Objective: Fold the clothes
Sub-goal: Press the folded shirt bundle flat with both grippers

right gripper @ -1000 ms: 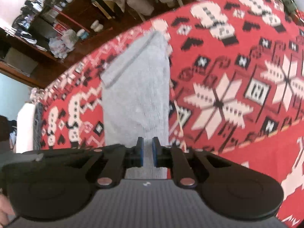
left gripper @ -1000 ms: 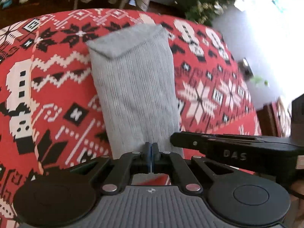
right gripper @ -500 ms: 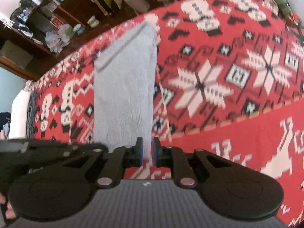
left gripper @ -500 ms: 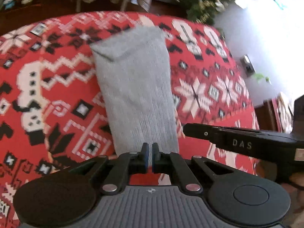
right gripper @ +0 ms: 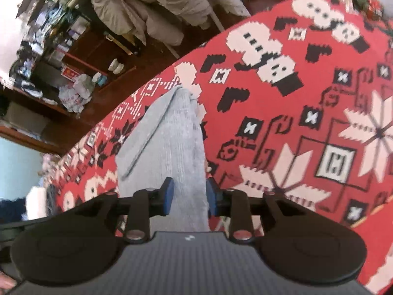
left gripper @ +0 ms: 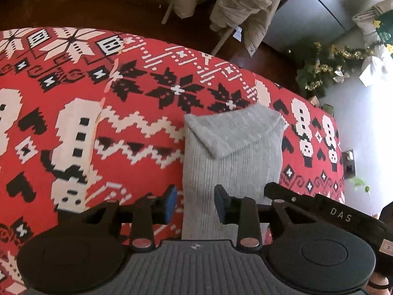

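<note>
I see the grey knit garment (left gripper: 231, 162) lying as a long narrow strip on the red patterned blanket (left gripper: 81, 127), running away from both of my cameras. Its far end is turned back on itself in a slanted flap, and the near end runs under the gripper bodies, so I cannot see where it stops.

My left gripper (left gripper: 195, 204) has its fingers spread apart, with the left edge of the strip showing in the gap between the blue pads (left gripper: 172, 204). Nothing is pinched there. My right gripper (right gripper: 188, 196) is also released, its fingers parted on either side of the strip's right edge. From these angles I cannot say for sure whether the pads touch the fabric or hang just above it. In the left view the black side of the right gripper crosses the strip's right edge, just beside my left fingers.

Past the blanket's far edge there is dark wooden floor, pale garments (right gripper: 157, 7) hanging on a rack, cluttered shelves (right gripper: 61, 56) in the right view, and tinsel-trimmed greenery (left gripper: 316, 71) in the left view.
</note>
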Tool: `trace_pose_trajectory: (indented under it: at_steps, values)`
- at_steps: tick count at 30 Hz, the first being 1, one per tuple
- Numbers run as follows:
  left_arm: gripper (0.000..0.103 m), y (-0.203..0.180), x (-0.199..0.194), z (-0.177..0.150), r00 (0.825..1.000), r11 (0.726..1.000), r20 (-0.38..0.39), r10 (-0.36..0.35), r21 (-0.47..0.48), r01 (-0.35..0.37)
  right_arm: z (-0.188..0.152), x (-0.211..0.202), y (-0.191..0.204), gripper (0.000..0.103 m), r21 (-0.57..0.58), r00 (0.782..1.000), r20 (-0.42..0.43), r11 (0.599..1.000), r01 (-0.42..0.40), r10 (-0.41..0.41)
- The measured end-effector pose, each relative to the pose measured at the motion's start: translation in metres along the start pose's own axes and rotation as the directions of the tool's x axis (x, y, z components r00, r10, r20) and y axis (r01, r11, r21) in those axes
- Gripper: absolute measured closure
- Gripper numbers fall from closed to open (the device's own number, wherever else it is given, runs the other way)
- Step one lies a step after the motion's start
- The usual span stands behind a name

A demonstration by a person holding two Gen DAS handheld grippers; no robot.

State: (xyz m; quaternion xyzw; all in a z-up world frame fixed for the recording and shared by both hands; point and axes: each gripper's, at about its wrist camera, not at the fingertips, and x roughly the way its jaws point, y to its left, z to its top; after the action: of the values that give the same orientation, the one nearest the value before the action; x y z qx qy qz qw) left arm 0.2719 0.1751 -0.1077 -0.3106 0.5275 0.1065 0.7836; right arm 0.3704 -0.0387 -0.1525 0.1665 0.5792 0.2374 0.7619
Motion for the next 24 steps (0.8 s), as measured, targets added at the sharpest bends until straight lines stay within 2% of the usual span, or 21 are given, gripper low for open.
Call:
trace_pose_trajectory:
  at_steps: [3,6,8,12,16,18,24]
  values:
    - [0.069,0.001,0.007,0.003,1.000,1.000,-0.001,-0.001,-0.005,0.001,0.009,0.014,-0.003,0.070,0.031,1.000,-0.009,0.999,-0.016,0.016]
    - [0.070,0.004,0.013,0.004,1.000,1.000,0.002,-0.016,-0.023,0.016,0.007,0.019,-0.007,0.063,0.048,1.000,-0.005,0.999,-0.012,0.012]
    - [0.070,0.006,0.016,0.005,1.000,0.999,0.002,-0.027,-0.039,0.027,0.006,0.021,-0.008,0.063,0.051,1.000,0.004,0.998,-0.022,0.022]
    - [0.071,0.012,0.021,0.004,0.999,0.997,0.003,-0.051,-0.066,0.051,0.006,0.024,0.000,0.067,-0.027,1.000,0.013,1.000,0.001,0.000]
    - [0.078,0.013,0.023,0.001,0.997,0.995,0.017,-0.069,-0.078,0.070,0.005,0.026,0.006,0.078,-0.040,1.000,0.013,0.999,0.013,-0.013]
    - [0.085,0.011,0.022,0.001,0.997,0.995,0.027,-0.073,-0.066,0.075,0.002,0.024,0.012,0.082,-0.059,0.999,0.029,0.998,0.033,-0.032]
    - [0.089,0.002,0.006,-0.005,0.995,0.998,0.066,-0.071,0.002,0.071,-0.006,0.012,0.031,0.092,-0.115,0.993,0.085,0.989,0.096,-0.086]
